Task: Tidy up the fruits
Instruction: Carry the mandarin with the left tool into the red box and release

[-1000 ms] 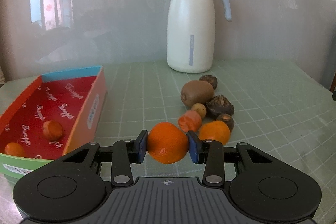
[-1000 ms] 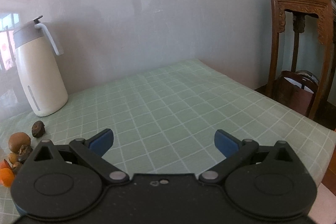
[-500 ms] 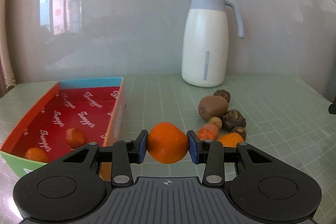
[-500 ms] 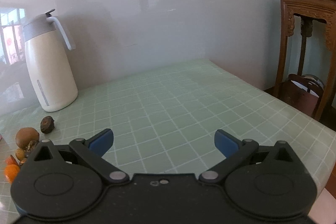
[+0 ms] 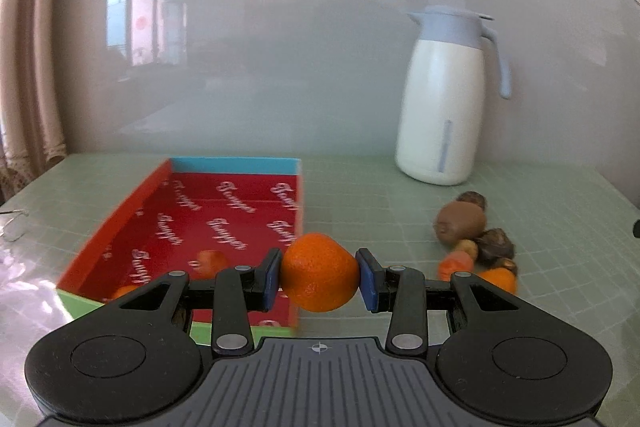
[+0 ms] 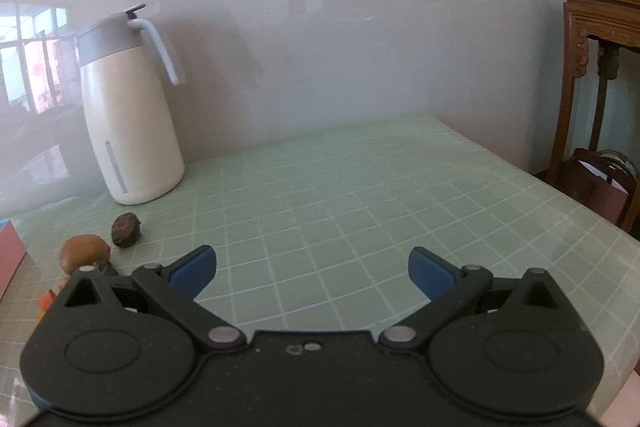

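Observation:
My left gripper is shut on an orange mandarin and holds it in the air at the right wall of the red box. The box holds two small orange fruits. On the table to the right lie a kiwi, dark brown fruits, a small carrot-coloured piece and another mandarin. My right gripper is open and empty above the green checked table; the kiwi and a dark fruit lie at its left.
A white thermos jug with a grey lid stands at the back against the wall, also in the right wrist view. A wooden stand is beyond the table's right edge. A curtain hangs at the far left.
My left gripper has carried the mandarin left, from beside the fruit pile to the box's right wall. My right gripper's view has swung slightly left; its jaws stay open.

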`<state>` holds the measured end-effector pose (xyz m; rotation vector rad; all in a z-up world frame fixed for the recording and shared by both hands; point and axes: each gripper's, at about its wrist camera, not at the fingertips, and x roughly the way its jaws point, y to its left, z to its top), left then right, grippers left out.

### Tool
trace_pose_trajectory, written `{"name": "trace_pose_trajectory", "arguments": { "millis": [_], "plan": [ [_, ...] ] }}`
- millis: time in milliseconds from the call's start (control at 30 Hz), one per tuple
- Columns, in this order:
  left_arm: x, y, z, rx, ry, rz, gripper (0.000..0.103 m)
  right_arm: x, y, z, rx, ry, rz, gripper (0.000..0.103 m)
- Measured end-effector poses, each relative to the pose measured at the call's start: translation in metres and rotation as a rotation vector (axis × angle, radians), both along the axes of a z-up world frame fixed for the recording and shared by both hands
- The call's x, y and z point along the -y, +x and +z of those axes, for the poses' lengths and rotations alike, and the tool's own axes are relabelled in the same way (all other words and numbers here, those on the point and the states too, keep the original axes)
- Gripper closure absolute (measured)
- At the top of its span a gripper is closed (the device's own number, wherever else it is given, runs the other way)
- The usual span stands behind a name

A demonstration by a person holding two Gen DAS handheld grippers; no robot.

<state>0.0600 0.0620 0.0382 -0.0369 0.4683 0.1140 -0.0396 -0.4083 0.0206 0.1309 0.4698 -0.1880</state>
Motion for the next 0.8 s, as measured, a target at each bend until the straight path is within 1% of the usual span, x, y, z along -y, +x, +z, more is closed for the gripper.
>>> {"name": "trace_pose_trajectory", "arguments": {
  "millis": [133,467,633,800],
  "plan": [
    [-0.022,-0.001,0.0,0.001,-0.012,0.051,0.063,-0.007,0.001,0.0,-0.003,-0.004,0.014,0.0],
    [-0.067,-0.001,-0.01,-0.02,-0.004,0.15,0.063,-0.035,0.008,-0.001,-0.006,-0.007,0.064,0.0],
    [-0.082,0.002,-0.016,-0.016,-0.014,0.203,0.063,-0.05,0.009,-0.001,-0.005,-0.023,0.095,0.0],
    [-0.087,0.004,-0.02,-0.011,-0.017,0.223,0.063,-0.062,0.01,-0.001,-0.004,-0.038,0.117,0.0]
  ]
}}
